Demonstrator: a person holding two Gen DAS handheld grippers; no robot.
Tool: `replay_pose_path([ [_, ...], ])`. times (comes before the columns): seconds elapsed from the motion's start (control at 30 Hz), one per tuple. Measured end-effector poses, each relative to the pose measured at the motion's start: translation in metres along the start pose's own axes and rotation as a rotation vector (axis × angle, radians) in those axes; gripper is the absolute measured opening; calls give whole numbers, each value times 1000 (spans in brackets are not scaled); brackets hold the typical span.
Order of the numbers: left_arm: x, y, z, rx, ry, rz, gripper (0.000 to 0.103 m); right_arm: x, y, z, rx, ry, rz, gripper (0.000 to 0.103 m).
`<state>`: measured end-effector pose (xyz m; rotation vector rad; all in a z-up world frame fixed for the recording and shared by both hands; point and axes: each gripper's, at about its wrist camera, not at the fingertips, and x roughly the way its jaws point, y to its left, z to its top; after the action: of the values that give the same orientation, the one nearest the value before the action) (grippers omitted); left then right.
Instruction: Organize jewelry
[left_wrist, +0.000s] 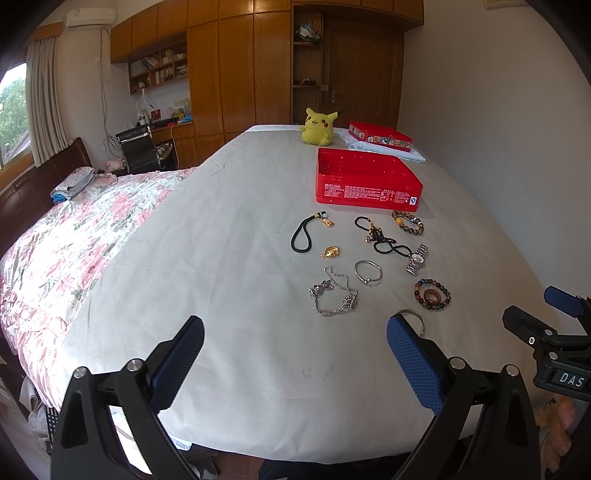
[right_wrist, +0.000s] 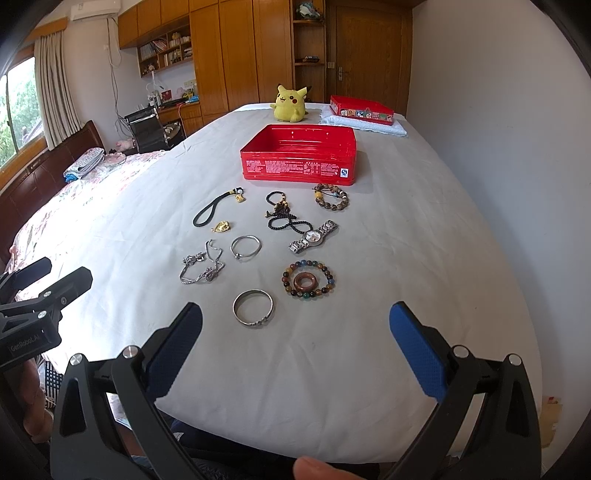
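Jewelry lies on a white sheet before an open red tin (right_wrist: 299, 157) (left_wrist: 365, 177). There is a silver bangle (right_wrist: 253, 307), a coloured bead bracelet (right_wrist: 309, 284) around a wooden ring, a silver watch (right_wrist: 313, 236), a thin silver bracelet (right_wrist: 246, 246), a silver chain (right_wrist: 202, 266), a black cord with gold charm (right_wrist: 216, 211), a gold pendant (right_wrist: 221, 226), a black bead necklace (right_wrist: 282, 216) and a brown bead bracelet (right_wrist: 331, 197). My left gripper (left_wrist: 295, 360) is open and empty, short of the chain (left_wrist: 334, 295). My right gripper (right_wrist: 295, 349) is open and empty, just short of the bangle.
A yellow plush toy (right_wrist: 290, 103) and the tin's red lid (right_wrist: 362, 109) on a folded white towel sit behind the tin. A floral quilt (left_wrist: 74, 236) covers the bed's left side. A white wall runs along the right. The bed's front edge is just under both grippers.
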<state>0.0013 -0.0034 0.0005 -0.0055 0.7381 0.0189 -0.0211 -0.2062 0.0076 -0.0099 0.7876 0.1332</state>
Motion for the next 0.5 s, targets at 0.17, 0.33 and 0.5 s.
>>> replay_pose_path([
  [0.17,-2,0,0,2,-2,3,99,-1,1,-1,1,-1,1,100],
  [0.33,-2,1,0,2,-2,-3,99,0,2,-2,-2,7,7,100],
  [0.5,-1,2,0,-2,-9,-9,99,2,5,-3,-10,16,38,100],
])
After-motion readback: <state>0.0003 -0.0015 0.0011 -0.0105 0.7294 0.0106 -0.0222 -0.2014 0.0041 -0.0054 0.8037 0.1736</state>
